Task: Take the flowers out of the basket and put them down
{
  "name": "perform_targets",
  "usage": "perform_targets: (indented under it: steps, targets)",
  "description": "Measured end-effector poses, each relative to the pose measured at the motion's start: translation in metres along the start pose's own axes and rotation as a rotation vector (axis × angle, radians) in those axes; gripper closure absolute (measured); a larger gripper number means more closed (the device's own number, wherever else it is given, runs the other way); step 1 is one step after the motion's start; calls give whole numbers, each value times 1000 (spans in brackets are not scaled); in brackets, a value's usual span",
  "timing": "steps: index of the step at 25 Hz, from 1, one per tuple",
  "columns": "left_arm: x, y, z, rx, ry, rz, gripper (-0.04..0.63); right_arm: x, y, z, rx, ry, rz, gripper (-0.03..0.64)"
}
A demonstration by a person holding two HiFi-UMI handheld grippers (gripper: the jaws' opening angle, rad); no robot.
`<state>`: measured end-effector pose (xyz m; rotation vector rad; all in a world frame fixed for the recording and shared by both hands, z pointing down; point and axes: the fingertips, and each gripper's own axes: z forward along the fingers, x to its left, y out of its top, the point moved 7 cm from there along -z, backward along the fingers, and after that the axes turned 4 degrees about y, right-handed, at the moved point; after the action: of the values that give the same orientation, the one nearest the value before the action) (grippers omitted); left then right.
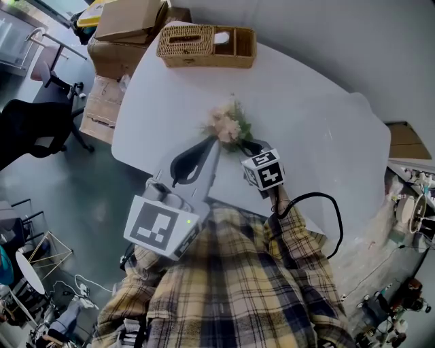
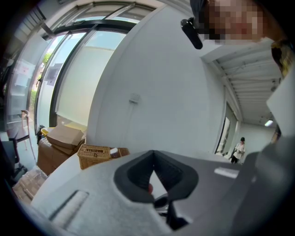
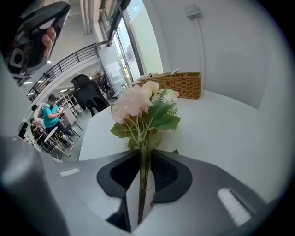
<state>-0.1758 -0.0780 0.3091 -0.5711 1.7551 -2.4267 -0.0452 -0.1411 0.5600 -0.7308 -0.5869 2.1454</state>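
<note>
A small bunch of pale pink flowers with green leaves (image 1: 228, 126) is over the white table (image 1: 326, 136), well in front of the wicker basket (image 1: 204, 46). In the right gripper view the blooms (image 3: 140, 103) point away from me and the stems run down between the jaws of my right gripper (image 3: 140, 161). A gap shows between the left pad and the stems, so the jaws stand open around them. My left gripper (image 1: 211, 139) hovers just left of the flowers, shut, with nothing in it. The basket (image 3: 177, 83) stands behind the flowers at the table's far edge.
Cardboard boxes (image 1: 126, 20) are stacked beyond the table's far left corner. A black office chair (image 1: 34, 129) stands on the floor at the left. A seated person (image 3: 48, 115) and more chairs are in the room behind. Clutter lies on the floor at the right.
</note>
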Motion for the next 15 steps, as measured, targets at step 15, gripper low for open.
perform_targets:
  steps: [15]
  targets:
    - [-8, 2, -2, 5, -42, 2, 594, 8, 6, -22, -55, -4, 11, 443]
